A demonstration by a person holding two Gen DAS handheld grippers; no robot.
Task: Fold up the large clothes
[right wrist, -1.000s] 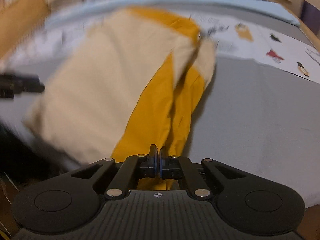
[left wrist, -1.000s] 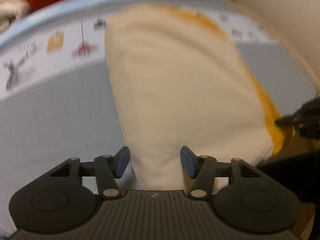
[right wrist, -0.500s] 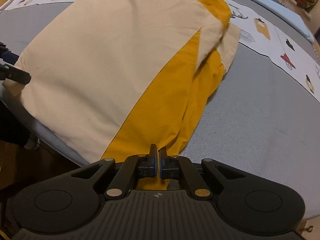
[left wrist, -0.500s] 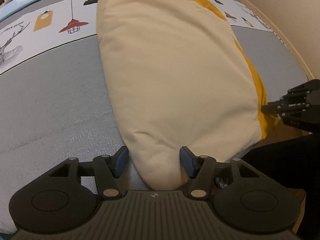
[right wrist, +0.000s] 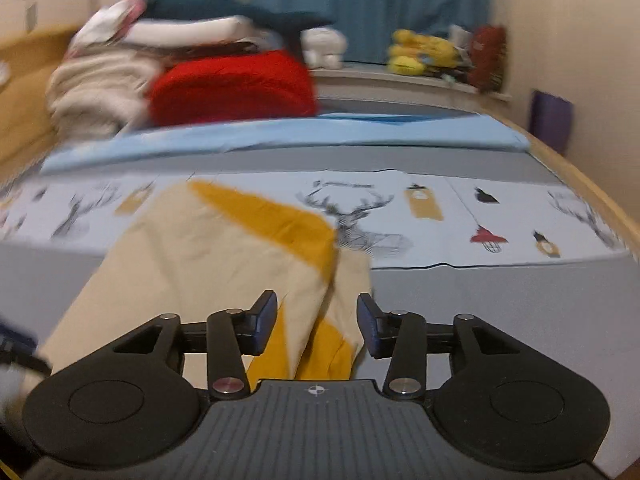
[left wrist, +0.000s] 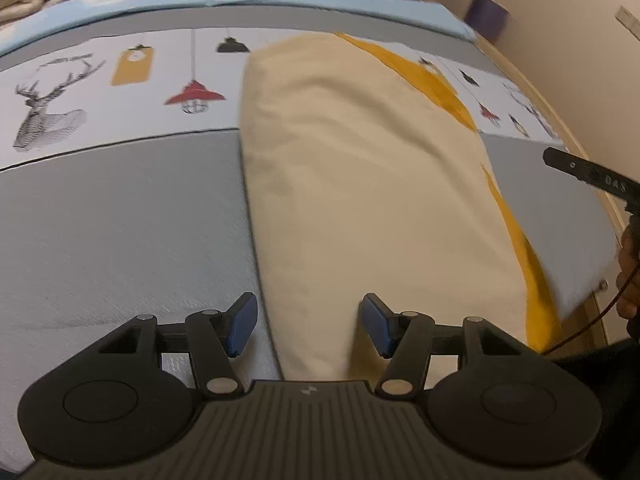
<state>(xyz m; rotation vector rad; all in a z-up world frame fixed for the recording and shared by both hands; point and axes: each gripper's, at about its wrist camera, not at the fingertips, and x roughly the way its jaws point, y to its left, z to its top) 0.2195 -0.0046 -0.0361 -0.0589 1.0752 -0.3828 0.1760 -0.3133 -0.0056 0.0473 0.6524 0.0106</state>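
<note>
A cream and mustard-yellow garment (left wrist: pixel 360 184) lies folded lengthwise on the bed, its near end hanging over the front edge. My left gripper (left wrist: pixel 308 328) is open, its blue pads either side of the cream corner without gripping it. My right gripper (right wrist: pixel 317 326) is open over the garment's yellow side (right wrist: pixel 256 208), with cloth lying between the spread pads. The right gripper also shows in the left wrist view (left wrist: pixel 592 176) at the far right.
The bed has a grey sheet (left wrist: pixel 120 220) with a printed white band of deer and lamps (right wrist: pixel 440 216) and a light blue strip (right wrist: pixel 280 136). Piled red and beige bedding (right wrist: pixel 224 88) sits at the back. A wooden bed frame edge (right wrist: pixel 592 184) runs along the right.
My right gripper has opened and let go of the yellow cloth, and it now points level across the bed. My left gripper stays open and has lifted a little.
</note>
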